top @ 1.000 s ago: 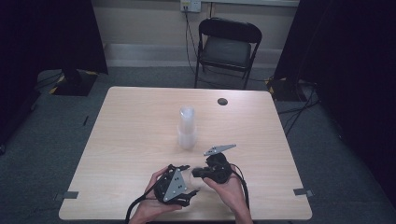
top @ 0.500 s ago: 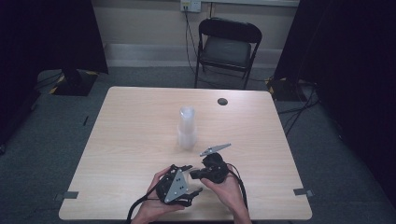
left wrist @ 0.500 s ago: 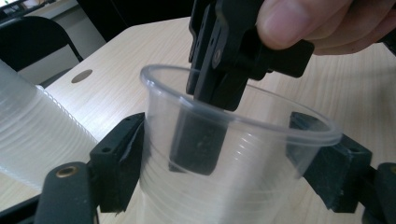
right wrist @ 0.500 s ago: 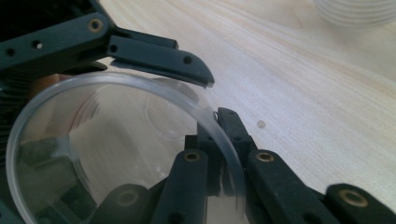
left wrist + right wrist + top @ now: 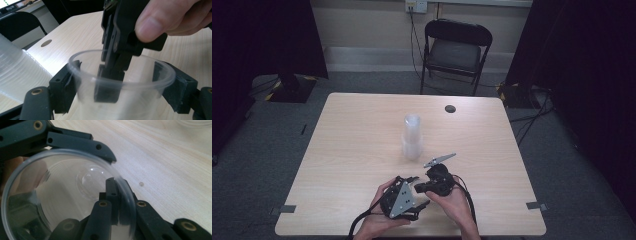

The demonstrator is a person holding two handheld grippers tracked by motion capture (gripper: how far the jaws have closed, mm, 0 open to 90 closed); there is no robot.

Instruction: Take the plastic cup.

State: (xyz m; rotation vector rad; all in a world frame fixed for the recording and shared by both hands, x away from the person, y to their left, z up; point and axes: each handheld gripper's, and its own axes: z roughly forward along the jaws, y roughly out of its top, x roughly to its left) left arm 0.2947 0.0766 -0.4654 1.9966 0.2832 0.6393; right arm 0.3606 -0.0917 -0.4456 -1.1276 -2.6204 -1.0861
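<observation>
clear plastic cup (image 5: 120,82) near table's front edge | left gripper (image 5: 120,100) clamps its outer wall, mouth facing right gripper (image 5: 115,202) | right jaws pinch the rim, one jaw inside, one outside | cup stack (image 5: 412,137) stands beyond | pull along cup's axis

Clear plastic cup (image 5: 120,85), black left hand-held gripper (image 5: 404,197), pale wood-grain tabletop (image 5: 352,135), clear cup stack (image 5: 412,136), black chair (image 5: 455,47).
</observation>
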